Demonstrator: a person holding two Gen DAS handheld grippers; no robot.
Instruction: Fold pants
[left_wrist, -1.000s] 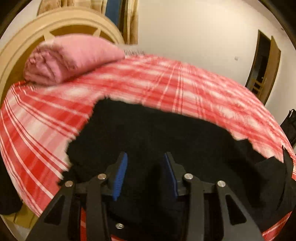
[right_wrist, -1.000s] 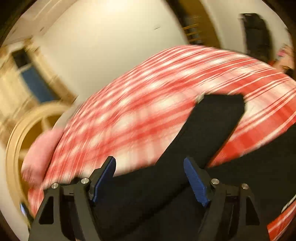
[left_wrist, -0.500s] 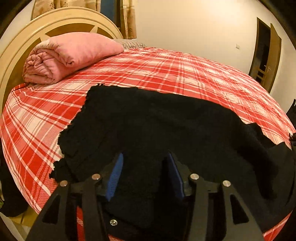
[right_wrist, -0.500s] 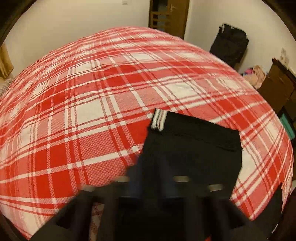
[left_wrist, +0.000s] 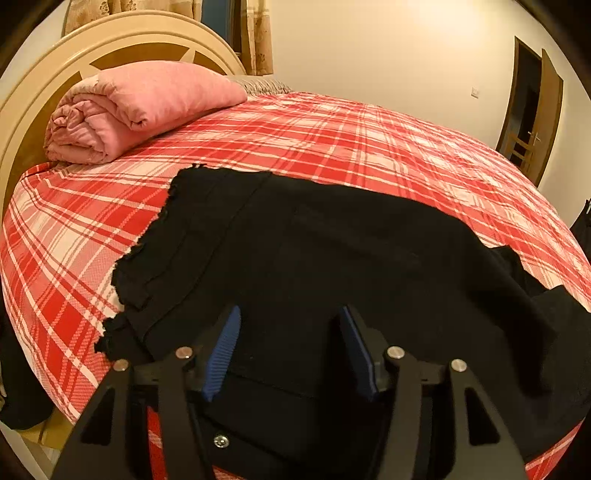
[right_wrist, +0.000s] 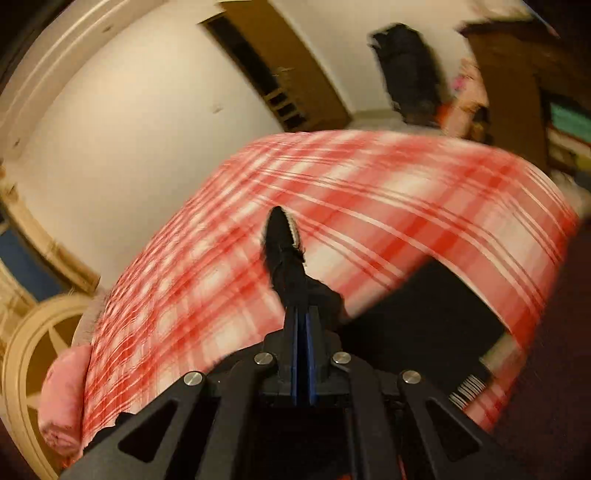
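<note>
Black pants (left_wrist: 325, 243) lie spread on a red and white plaid bed (left_wrist: 332, 140); the frayed waist end is at the left. My left gripper (left_wrist: 290, 354) is open, its blue pads either side of the pants' near edge, low over the cloth. My right gripper (right_wrist: 302, 325) is shut on a pant leg (right_wrist: 284, 254), whose cuff with a white striped edge sticks up beyond the fingertips, lifted above the bed. More black cloth (right_wrist: 424, 317) lies below at the right. The right wrist view is blurred.
A rolled pink blanket (left_wrist: 133, 107) lies by the cream headboard (left_wrist: 110, 44) at the far left. A wooden door (left_wrist: 528, 110) stands at the far right. A dark bag (right_wrist: 410, 70) and wooden furniture (right_wrist: 517, 92) are beyond the bed's foot.
My right gripper went from open around the pant leg to shut on it, and has lifted and swung it. My left gripper has stayed open over the pants, settling slightly closer.
</note>
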